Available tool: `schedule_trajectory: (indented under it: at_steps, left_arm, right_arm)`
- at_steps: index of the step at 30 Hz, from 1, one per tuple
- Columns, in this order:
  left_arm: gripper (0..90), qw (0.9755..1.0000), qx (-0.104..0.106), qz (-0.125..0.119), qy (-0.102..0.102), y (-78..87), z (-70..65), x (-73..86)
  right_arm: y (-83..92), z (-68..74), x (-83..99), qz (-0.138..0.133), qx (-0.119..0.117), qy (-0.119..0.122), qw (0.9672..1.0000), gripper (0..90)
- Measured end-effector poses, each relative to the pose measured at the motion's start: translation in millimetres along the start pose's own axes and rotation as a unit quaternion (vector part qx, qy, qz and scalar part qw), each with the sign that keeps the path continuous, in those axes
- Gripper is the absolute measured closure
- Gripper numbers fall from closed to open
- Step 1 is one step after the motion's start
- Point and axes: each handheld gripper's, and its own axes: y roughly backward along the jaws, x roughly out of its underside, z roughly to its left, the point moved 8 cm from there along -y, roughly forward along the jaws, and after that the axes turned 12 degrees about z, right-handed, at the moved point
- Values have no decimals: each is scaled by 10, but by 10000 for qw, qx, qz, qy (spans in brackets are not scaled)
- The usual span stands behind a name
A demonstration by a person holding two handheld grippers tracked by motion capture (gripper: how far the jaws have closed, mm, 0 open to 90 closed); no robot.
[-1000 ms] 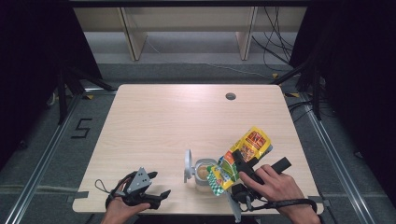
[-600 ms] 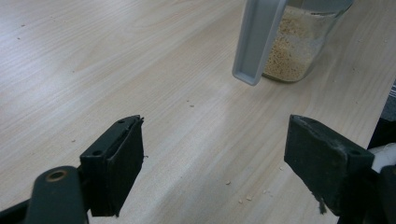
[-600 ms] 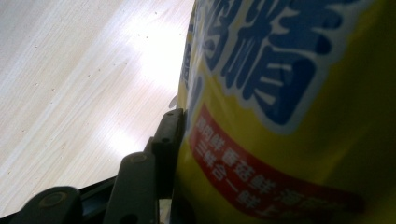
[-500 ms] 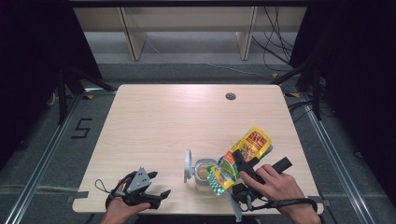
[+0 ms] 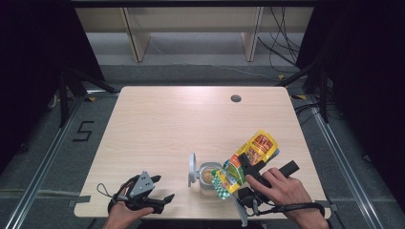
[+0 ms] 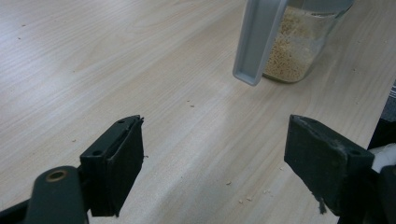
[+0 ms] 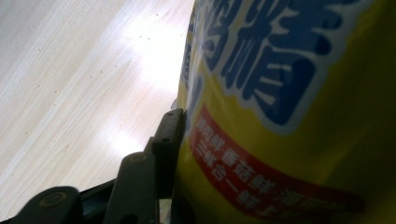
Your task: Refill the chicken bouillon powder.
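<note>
Glossy yellow crinkled pouch (image 5: 248, 160) over round clear glass jar (image 5: 208, 177)

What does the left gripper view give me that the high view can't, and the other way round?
Left gripper view: pale granules fill the glass jar's lower part, loose grains lie scattered on the table, and the left gripper's jaws stand wide with nothing between. High view: the right gripper clamps a tilted yellow bag with its mouth over the jar. Both: the jar with its grey flip lid open.
</note>
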Motion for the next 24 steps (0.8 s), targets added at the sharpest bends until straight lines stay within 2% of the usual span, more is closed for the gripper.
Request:
schedule_trajectory:
  at_steps: [1,4,5,6,7,8,10,13,14,15,16,17,18,19,20,22,23,24]
  left_arm:
    - [191,9998,63,-122,148,-10,-29,-19]
    - [191,9999,55,-108,114,-8,-24,-18]
    - [191,10000,-12,12,-11,5,4,2]
    - [191,10000,29,-66,61,1,-12,-10]
    - [191,10000,27,-58,62,1,-10,-9]
    - [191,10000,-13,11,-13,6,6,3]
    - [191,10000,-14,12,-20,5,6,3]
    - [191,10000,-13,12,-13,3,4,2]
    - [191,10000,18,-44,47,-2,-8,-6]
    - [191,10000,28,-59,64,-1,-11,-9]
    - [191,10000,1,-34,71,3,-4,-4]
    - [191,10000,1,-34,71,3,-4,-4]
    - [191,9999,-1,-24,152,2,-9,2]
    - [191,9999,15,-37,148,1,-12,1]
    - [191,9999,6,-33,151,2,-13,1]
    - [191,9999,32,9,117,8,-10,8]
    - [191,9997,63,-117,228,-3,-27,-15]
    - [191,9996,63,-100,257,-1,-27,-9]
  right_arm:
    - [-2,-5,-1,-21,9,18,10000,575]
    - [4,4,-6,-42,-7,-31,10000,575]
    - [3,6,-7,-48,-8,-21,10000,575]
    - [-1,13,-2,-60,-46,9,10000,575]
    - [9,57,7,5,-174,-245,9995,575]
    - [11,68,19,-4,-184,-351,9992,575]
    - [4,56,23,-75,-149,-297,9994,576]
    - [-8,52,34,-208,-64,-442,9988,579]
    - [-12,75,34,-282,-110,-656,9974,580]
    - [-18,97,22,-353,-197,-743,9964,581]
    - [-30,82,18,-409,-150,-613,9972,582]
    - [-30,82,18,-409,-150,-613,9972,582]
    - [-36,155,34,-381,-321,-886,9948,585]
    - [-38,163,36,-403,-357,-932,9942,587]
    - [-47,144,19,-567,-289,-973,9932,588]
    - [-43,168,21,-688,-378,-1189,9898,589]
    - [-47,163,21,-719,-379,-1206,9894,590]
    - [-48,172,28,-721,-406,-1243,9888,591]
